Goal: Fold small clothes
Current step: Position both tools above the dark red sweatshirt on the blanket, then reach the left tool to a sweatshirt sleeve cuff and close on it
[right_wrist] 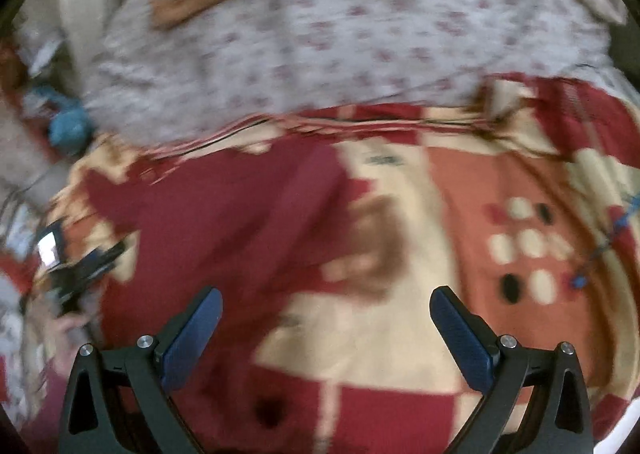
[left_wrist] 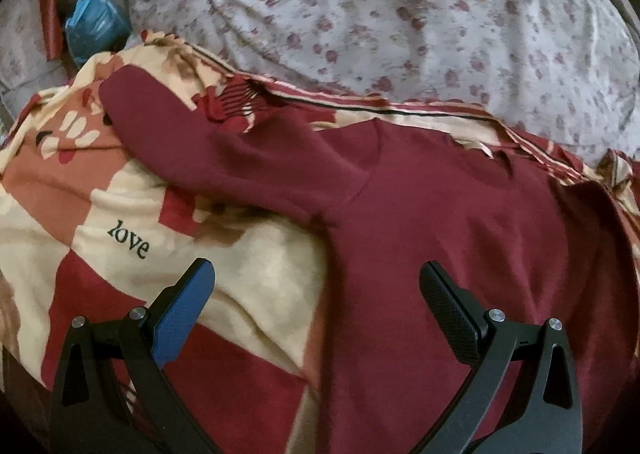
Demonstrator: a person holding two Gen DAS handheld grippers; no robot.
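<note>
Between the spread fingers of the left gripper [left_wrist: 316, 278], nothing is held; its jaws stand released above the side edge of a maroon long-sleeved top [left_wrist: 440, 214]. That top lies flat, unfolded, on a patterned bedspread [left_wrist: 80, 182], one sleeve [left_wrist: 192, 134] stretched out toward a floral pillow [left_wrist: 360, 14]. The right gripper [right_wrist: 326, 304] is likewise released and empty over the bedspread, its view blurred. Risk: a low pinch could catch the bedspread with the garment, dragging both and spoiling the fold.
</note>
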